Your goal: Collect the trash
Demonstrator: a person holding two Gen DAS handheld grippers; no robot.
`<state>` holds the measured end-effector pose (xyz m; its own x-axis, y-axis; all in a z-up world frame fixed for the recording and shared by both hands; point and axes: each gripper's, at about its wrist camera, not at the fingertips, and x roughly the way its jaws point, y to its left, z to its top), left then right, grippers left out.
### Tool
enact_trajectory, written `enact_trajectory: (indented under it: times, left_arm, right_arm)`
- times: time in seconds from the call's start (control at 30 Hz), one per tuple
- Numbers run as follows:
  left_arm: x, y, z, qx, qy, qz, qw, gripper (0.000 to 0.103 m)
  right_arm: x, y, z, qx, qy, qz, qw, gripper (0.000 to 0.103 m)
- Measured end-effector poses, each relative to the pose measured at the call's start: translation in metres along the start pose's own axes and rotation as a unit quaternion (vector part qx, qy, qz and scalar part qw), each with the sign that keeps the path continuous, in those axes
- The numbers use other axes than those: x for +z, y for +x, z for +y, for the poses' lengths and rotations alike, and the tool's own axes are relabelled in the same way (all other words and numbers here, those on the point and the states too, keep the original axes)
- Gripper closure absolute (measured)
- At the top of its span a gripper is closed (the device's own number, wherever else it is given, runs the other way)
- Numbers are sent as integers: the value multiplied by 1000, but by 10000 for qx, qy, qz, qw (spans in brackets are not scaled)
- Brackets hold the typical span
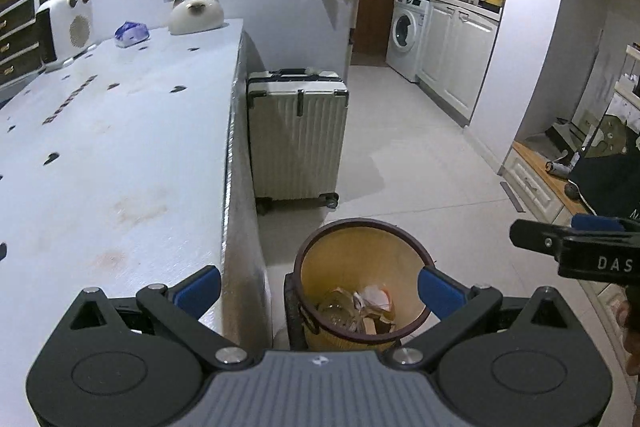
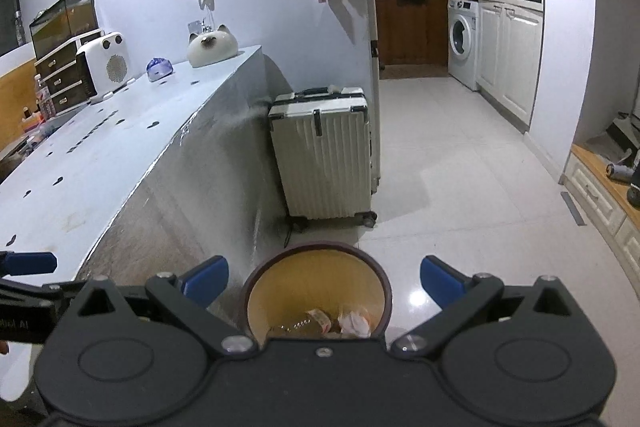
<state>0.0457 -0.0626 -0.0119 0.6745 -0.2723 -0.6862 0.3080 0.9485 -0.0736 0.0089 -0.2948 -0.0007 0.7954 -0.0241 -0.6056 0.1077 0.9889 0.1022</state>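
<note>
While both my tools hang over it, the trash bin (image 1: pixel 362 279) stands on the floor against the counter (image 1: pixel 120 147) end, holding crumpled wrappers (image 1: pixel 370 301) and a clear bottle (image 2: pixel 298 325). Left gripper (image 1: pixel 318 287): spread wide, empty. Right gripper (image 2: pixel 324 281): spread wide, empty. Step, as I judge it: a drop into the bin is done. Next: seek further litter; a blue packet (image 1: pixel 132 34) lies far along the counter. Suitcase (image 1: pixel 298 135) stands beyond the bin.

My left tool (image 1: pixel 319 289) fills the lower frame, jaws spread wide, empty. My right tool (image 2: pixel 324 281) likewise: spread wide, nothing held.
</note>
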Motion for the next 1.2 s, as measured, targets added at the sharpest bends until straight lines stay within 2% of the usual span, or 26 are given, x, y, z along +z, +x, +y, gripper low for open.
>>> enact_trajectory:
  times: [0.27,0.57,1.2]
  left_arm:
    - [-5,-3,20,127,-226,160,9995,0]
    - [-11,2,35,219,-351,331,9986,0]
    - [-10,12,36,373,-305,553,9973,0]
  right_arm:
    - [-7,-2,11,-237,-31,365,9990,0]
    - [-14,1,20,-422,-162,569,9974,0]
    - [-10,10,30,-582,-311,799,9946,1]
